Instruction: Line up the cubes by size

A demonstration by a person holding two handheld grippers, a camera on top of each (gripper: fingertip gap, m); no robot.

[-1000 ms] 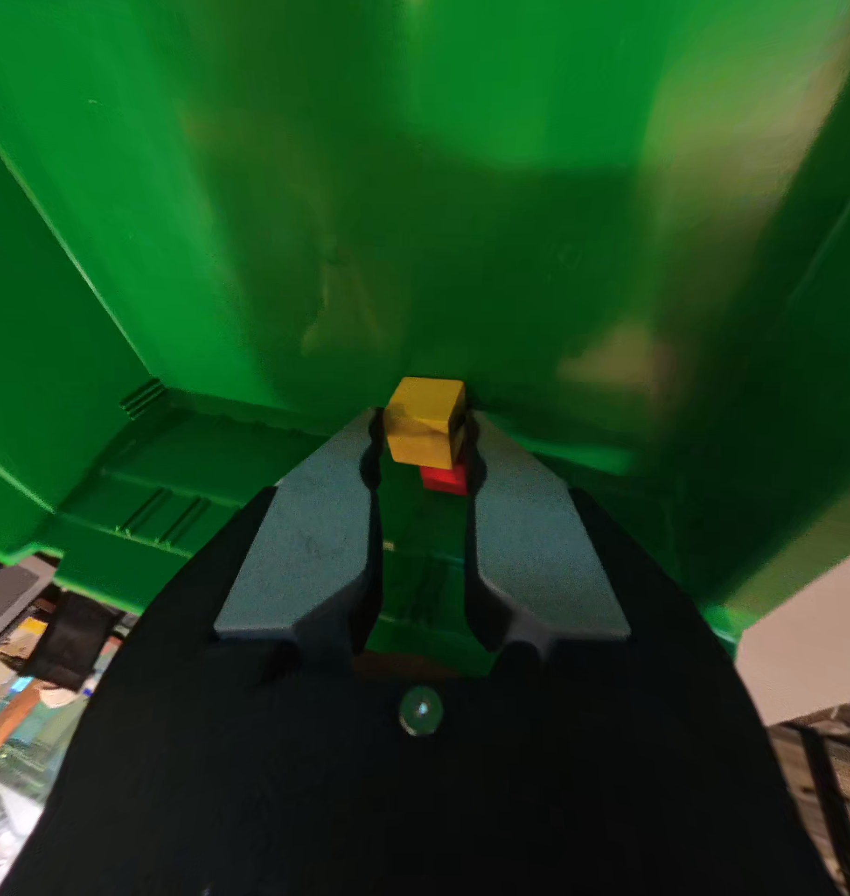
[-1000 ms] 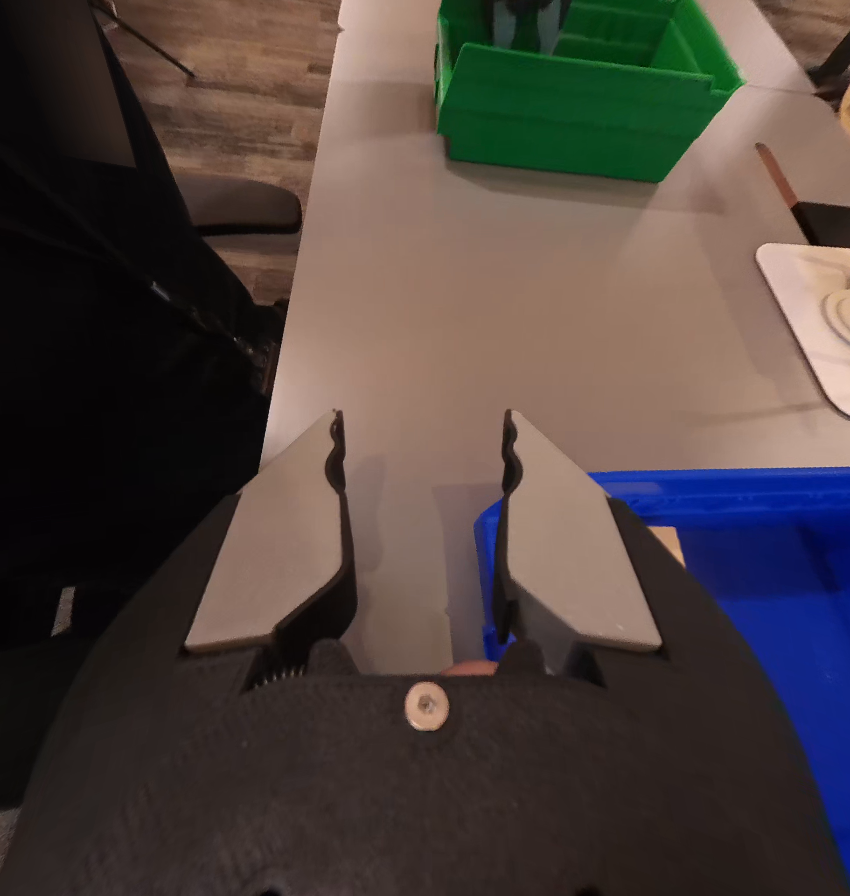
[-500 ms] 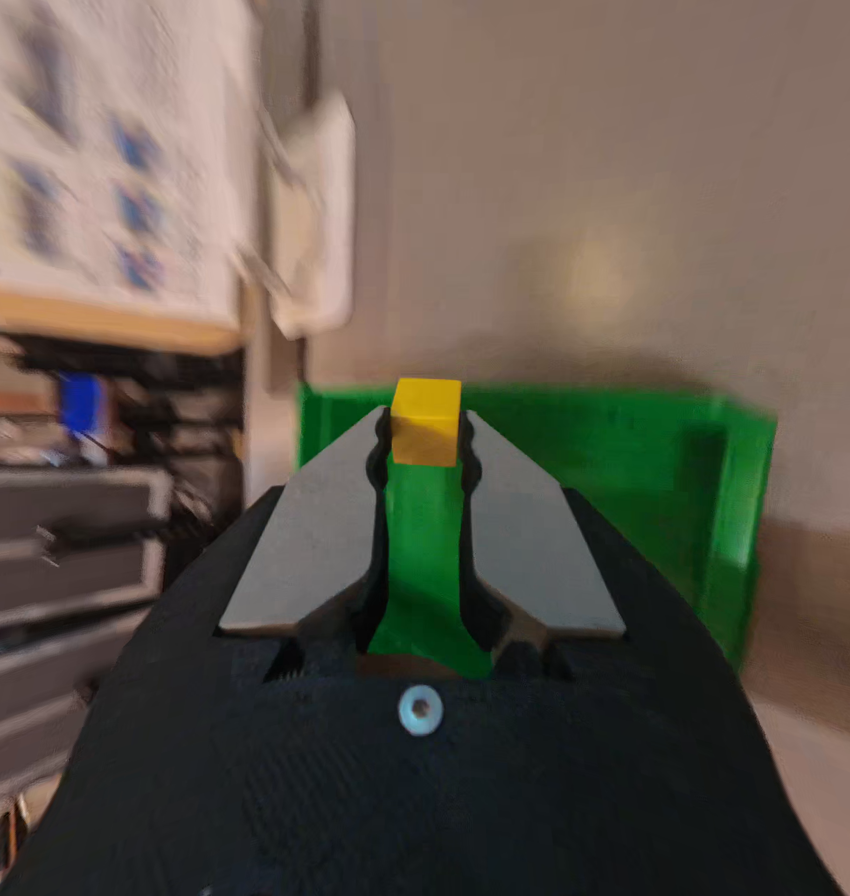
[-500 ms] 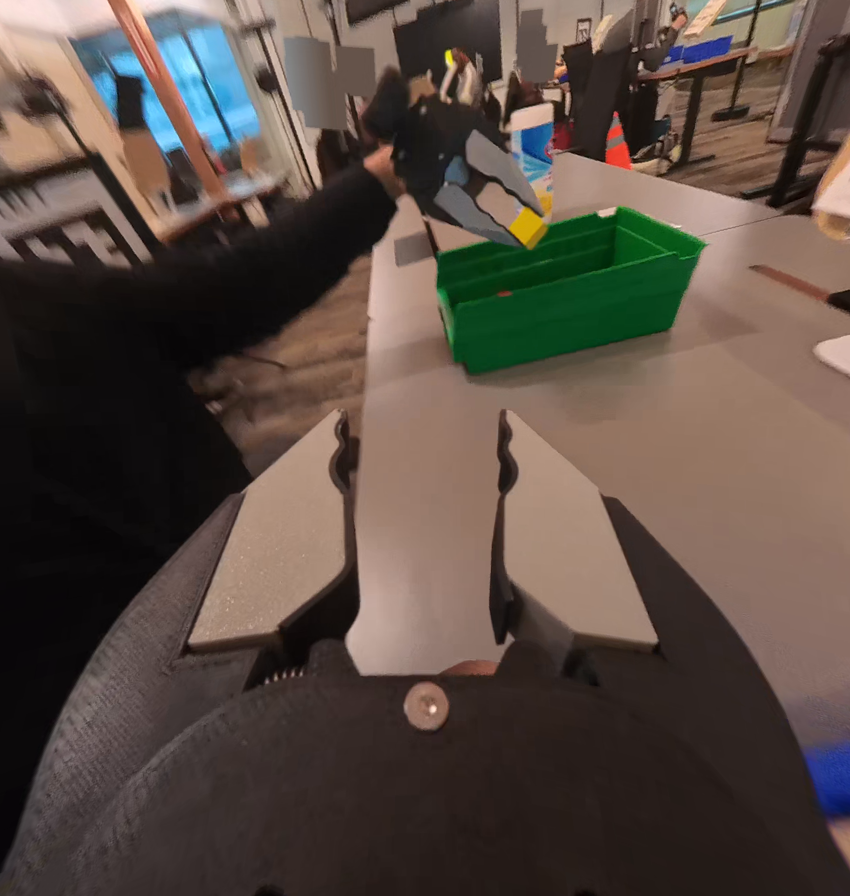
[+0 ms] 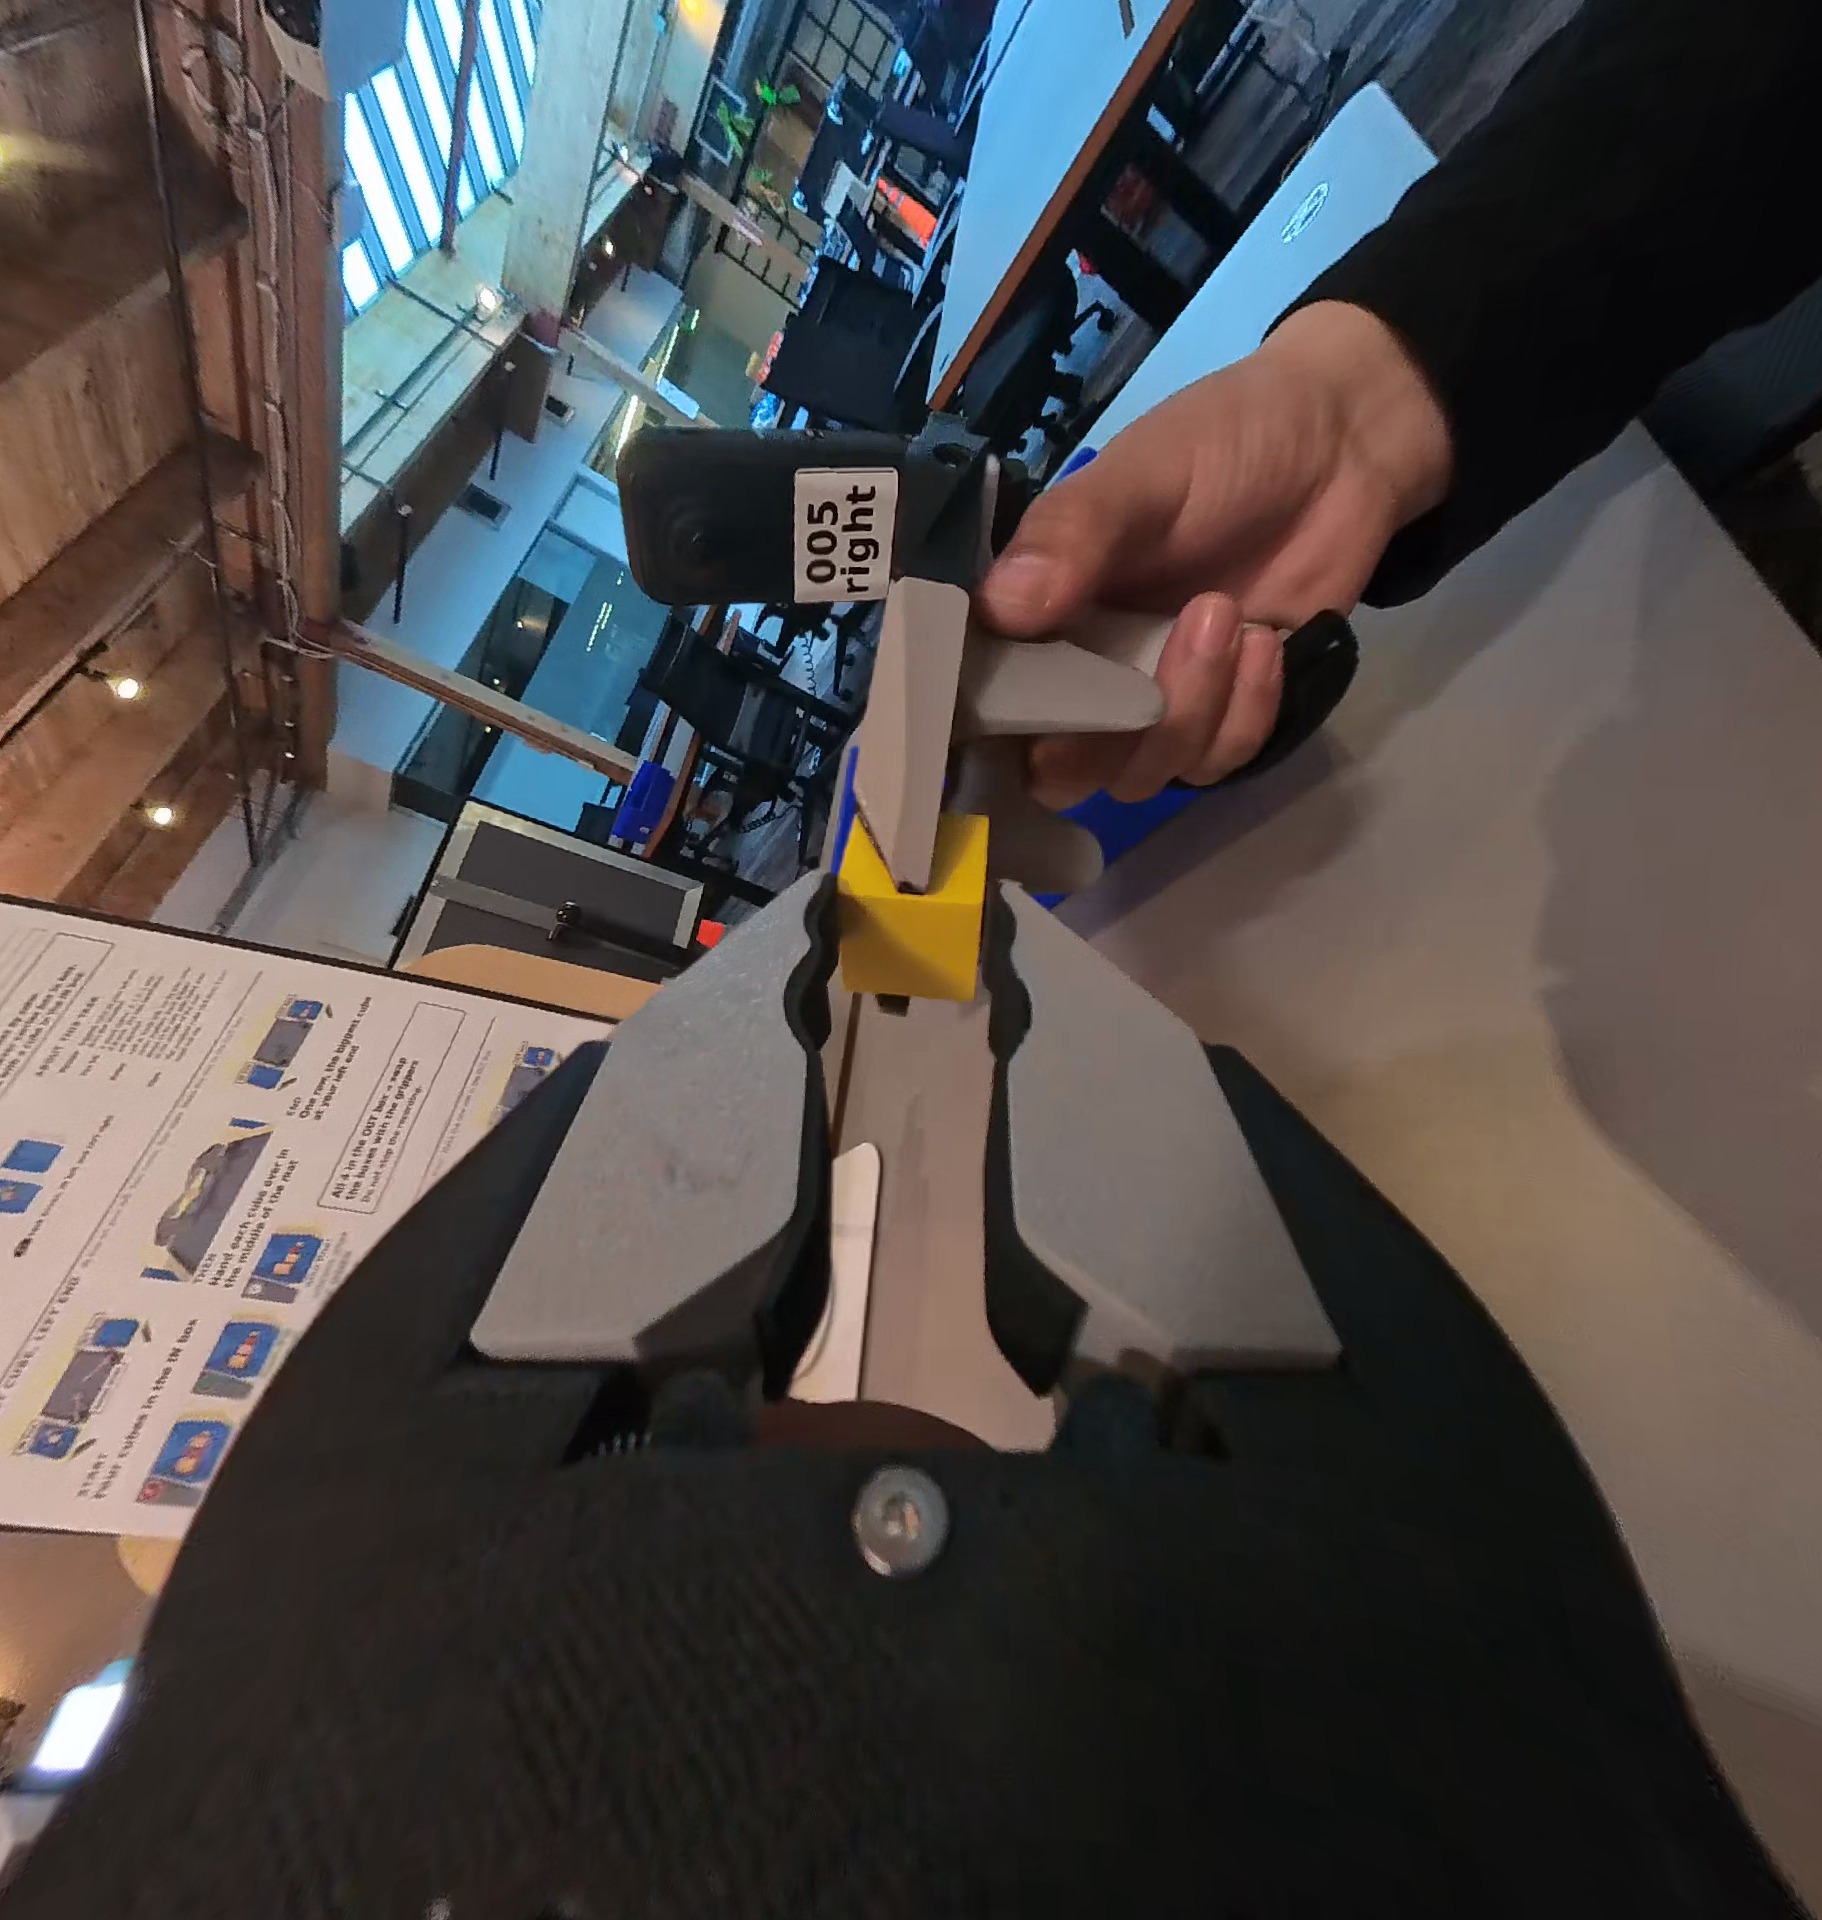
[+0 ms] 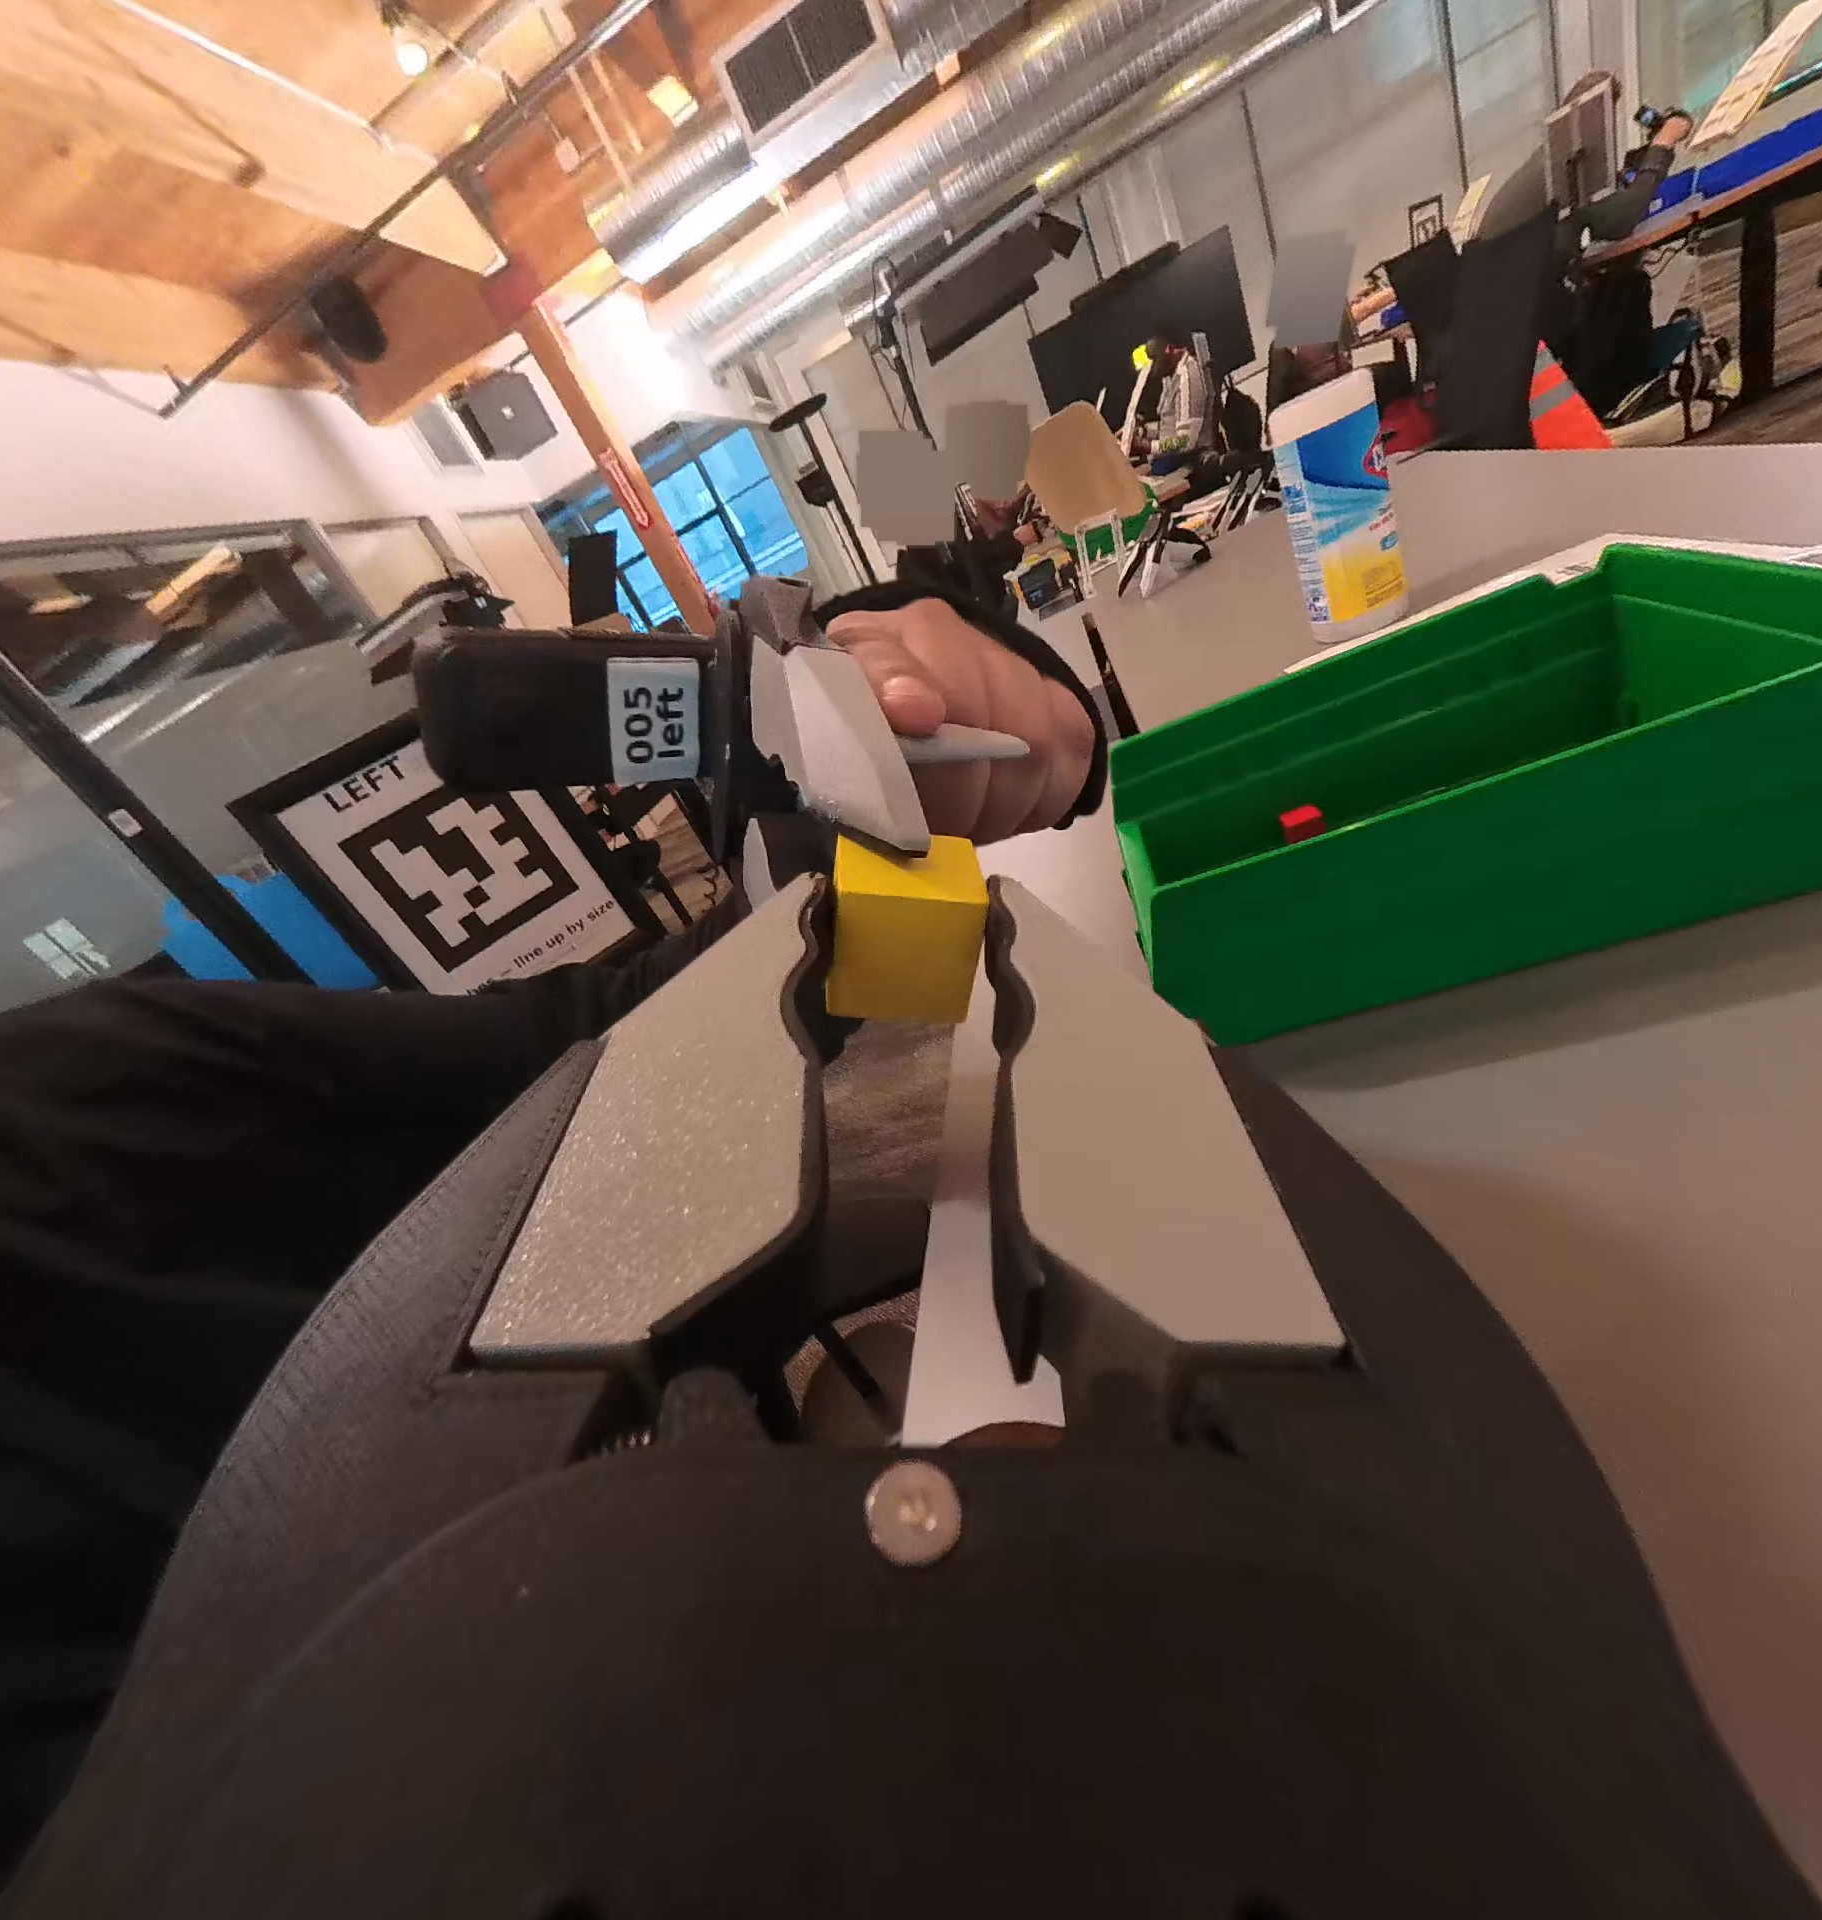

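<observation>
A yellow cube [image 5: 912, 940] is held in the air over the grey table [image 5: 1509, 987], with both grippers closed on it crosswise. My left gripper [image 5: 912, 935] pinches its two sides. My right gripper [image 6: 902, 935] also pinches the yellow cube [image 6: 902, 951] on its sides. In the left wrist view one right finger [image 5: 912, 748] lies across the cube's top. In the right wrist view a left finger [image 6: 845, 748] rests on the cube's upper edge. A small red cube [image 6: 1302, 824] lies in the green bin [image 6: 1509, 925].
The green bin stands on the grey table [image 6: 1561, 1195] to the right. A wipes canister [image 6: 1338, 509] stands behind it. A printed instruction sheet [image 5: 159, 1195] and a marker sign [image 6: 450, 862] stand at the left. A bit of blue bin [image 5: 1125, 810] shows behind the hand.
My left gripper has lifted the yellow cube out of the green bin and carried it to my right gripper. The right gripper has risen from the blue bin and closed on the cube.
</observation>
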